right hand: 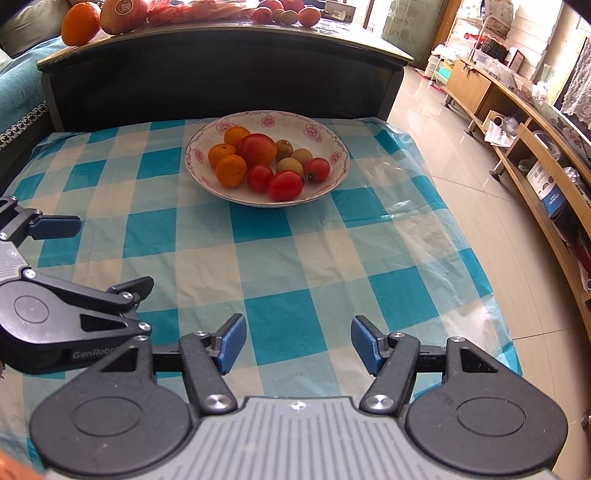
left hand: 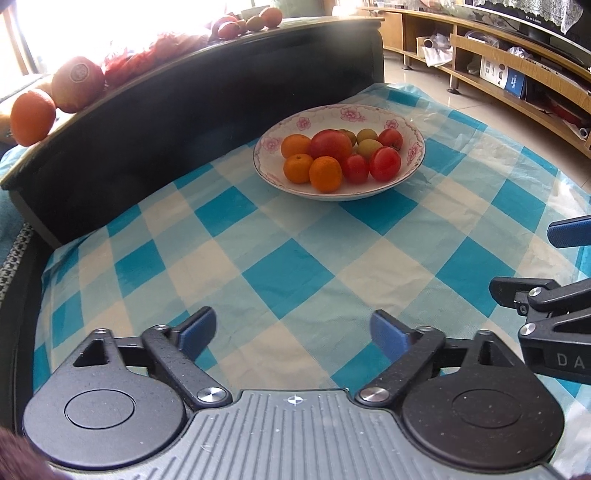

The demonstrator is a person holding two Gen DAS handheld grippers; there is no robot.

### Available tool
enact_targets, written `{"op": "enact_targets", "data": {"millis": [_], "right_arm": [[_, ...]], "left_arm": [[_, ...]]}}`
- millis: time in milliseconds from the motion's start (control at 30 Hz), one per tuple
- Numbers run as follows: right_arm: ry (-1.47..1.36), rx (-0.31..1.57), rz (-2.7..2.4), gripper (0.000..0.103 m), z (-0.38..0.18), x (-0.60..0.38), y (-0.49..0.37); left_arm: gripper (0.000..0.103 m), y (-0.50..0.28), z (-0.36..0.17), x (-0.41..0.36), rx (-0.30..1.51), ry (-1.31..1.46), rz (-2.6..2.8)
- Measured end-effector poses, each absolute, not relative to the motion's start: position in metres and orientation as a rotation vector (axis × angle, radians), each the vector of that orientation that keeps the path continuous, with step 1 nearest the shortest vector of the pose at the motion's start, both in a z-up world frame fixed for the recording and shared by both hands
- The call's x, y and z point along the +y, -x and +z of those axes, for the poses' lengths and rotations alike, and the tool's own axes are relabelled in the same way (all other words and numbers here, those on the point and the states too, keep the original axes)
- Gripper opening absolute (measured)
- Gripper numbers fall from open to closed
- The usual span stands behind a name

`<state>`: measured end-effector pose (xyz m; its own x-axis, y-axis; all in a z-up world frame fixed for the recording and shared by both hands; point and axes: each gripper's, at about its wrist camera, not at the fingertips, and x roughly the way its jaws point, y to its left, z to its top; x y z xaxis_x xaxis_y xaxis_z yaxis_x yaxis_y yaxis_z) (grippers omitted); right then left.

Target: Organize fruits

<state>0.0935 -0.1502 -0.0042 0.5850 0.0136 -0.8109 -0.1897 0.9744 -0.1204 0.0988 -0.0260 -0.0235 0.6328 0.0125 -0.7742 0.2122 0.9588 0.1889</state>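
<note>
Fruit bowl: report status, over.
Left gripper open, empty. Right gripper open, empty. Floral bowl on checkered cloth, holding oranges, tomatoes, small green fruits. More fruit on dark table behind. Path unobstructed.

Both grippers: black arms w/ silver screws, blue-padded fingers (right hand: 232, 343), ribbed grey base.

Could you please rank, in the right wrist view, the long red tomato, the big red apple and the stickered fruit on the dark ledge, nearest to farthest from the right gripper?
1. Long red tomato, bowl's near edge.
2. Big red apple, bowl's centre.
3. Stickered fruit, on the ledge, far left.
</note>
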Motion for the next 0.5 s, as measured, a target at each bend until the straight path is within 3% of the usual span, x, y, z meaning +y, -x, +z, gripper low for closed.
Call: {"op": "enact_targets", "data": {"millis": [500], "right_arm": [[0.186,0.927,0.101,0.065,-0.001,-0.151,-0.078]], "left_arm": [[0.103,-0.082,-0.016,-0.031,0.854,-0.297,-0.068]]}}
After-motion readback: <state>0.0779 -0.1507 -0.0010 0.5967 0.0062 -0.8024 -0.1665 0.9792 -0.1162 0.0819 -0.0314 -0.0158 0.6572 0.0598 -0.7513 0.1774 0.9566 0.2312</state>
